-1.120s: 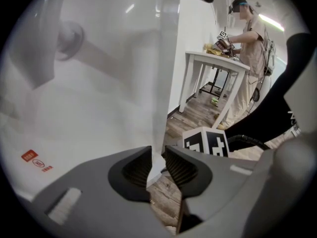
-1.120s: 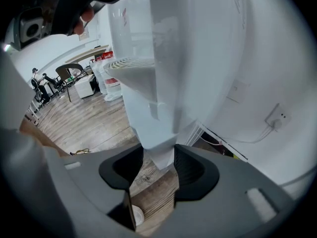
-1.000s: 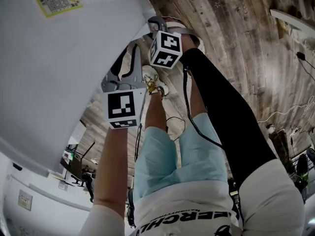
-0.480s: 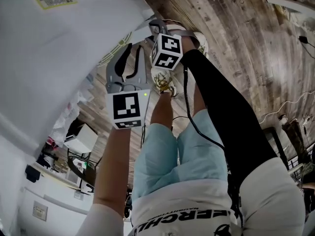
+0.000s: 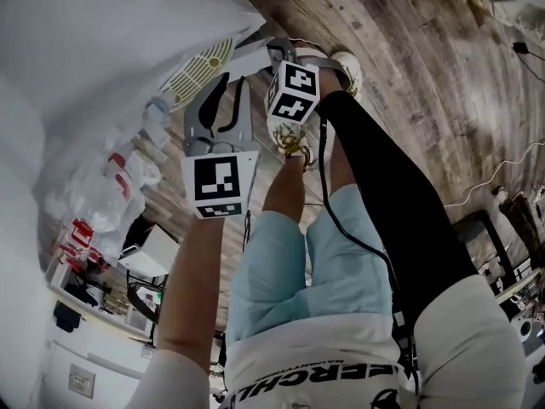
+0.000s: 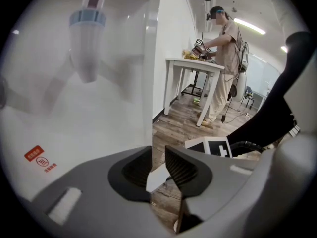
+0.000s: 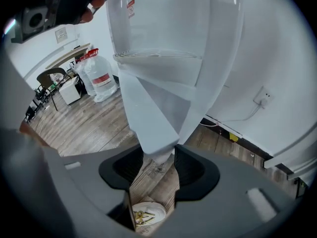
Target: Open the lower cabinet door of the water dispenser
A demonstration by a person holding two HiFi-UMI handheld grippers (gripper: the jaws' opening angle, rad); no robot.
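Lower cabinet door [image 7: 148, 110] of the water dispenser [image 7: 163, 19], seemingly swung partly out, its bottom corner pinched in your right gripper [image 7: 159, 165], your left gripper [image 6: 157, 170] nearby with jaws slightly apart and empty; next, draw the door wider along its hinge arc.

The water dispenser [image 5: 85, 41] and lower door [image 7: 148, 113] are coloured white; the left gripper [image 5: 230, 85] and right gripper [image 5: 274, 48] grey, their cubes [image 5: 220, 183] patterned black-and-white.
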